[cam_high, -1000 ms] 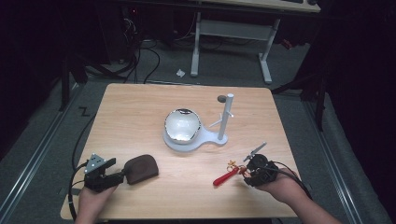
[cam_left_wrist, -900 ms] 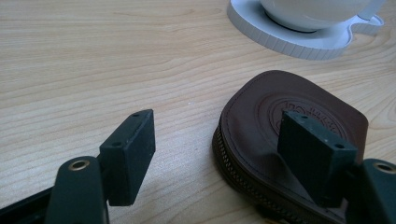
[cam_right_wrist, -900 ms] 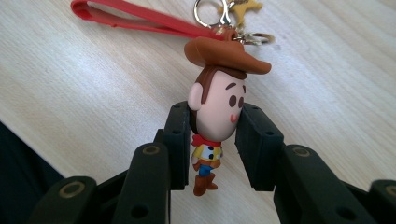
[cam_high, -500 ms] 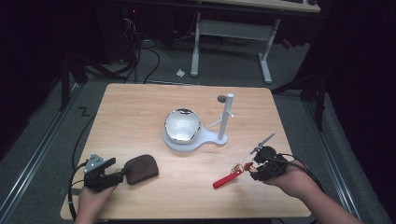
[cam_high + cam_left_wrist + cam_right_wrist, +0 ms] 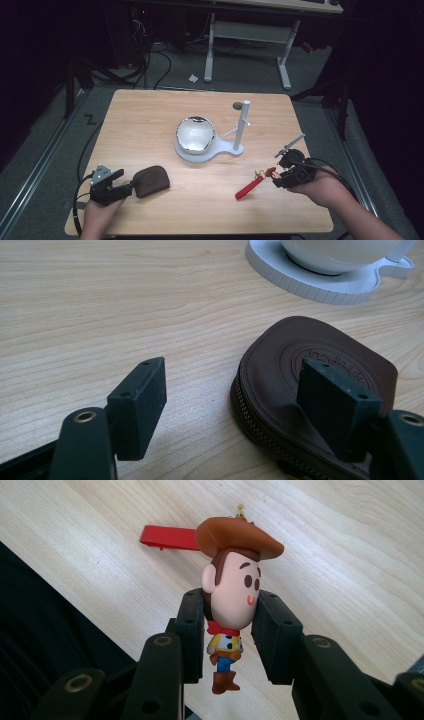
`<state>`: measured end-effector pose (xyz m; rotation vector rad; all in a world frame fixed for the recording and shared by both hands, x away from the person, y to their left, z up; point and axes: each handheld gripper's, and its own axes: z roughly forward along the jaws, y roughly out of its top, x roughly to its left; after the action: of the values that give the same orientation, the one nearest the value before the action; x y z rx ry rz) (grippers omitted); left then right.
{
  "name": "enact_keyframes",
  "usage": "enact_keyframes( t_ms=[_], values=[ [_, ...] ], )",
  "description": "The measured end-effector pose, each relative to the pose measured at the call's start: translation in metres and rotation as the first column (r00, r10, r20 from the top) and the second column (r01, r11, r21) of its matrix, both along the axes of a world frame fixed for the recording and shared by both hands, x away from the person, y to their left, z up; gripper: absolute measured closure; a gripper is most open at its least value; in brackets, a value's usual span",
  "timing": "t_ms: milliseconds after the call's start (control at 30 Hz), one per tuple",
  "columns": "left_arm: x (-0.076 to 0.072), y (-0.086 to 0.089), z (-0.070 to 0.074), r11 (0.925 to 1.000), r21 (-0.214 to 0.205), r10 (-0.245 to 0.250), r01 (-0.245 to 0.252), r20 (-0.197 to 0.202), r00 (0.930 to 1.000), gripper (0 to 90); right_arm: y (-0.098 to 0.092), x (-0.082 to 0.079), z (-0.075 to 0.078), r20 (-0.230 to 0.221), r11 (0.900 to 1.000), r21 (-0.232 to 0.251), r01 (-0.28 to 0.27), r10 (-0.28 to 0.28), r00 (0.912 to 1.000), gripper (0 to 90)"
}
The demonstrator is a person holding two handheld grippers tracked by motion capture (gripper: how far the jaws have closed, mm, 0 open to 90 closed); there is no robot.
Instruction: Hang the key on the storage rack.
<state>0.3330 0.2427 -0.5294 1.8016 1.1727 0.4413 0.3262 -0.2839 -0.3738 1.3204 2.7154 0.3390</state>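
Gripping cowboy figurine, right gripper, pouch emblem lettering unreadable

Bowl on stand at table centre; pouch front-left, strap front-right.

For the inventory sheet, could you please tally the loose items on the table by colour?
Brown: 1, the zip pouch
White: 1, the stand holding the mirror ball
Red and multicoloured: 1, the cowboy keychain on its red strap
Dark grey: 1, a small disc
Total: 4
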Motion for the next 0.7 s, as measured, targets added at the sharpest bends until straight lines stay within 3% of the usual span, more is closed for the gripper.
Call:
enact_keyframes(
  t_ms=[700],
  values=[
    [-0.001,0.001,-0.001,1.0000,-0.003,0.003,-0.003,-0.002,1.0000,28.3,0.002,0.011,0.053,0.084,0.9997,0.024,0.004,-0.006,0.9965,67.0]
  ],
)
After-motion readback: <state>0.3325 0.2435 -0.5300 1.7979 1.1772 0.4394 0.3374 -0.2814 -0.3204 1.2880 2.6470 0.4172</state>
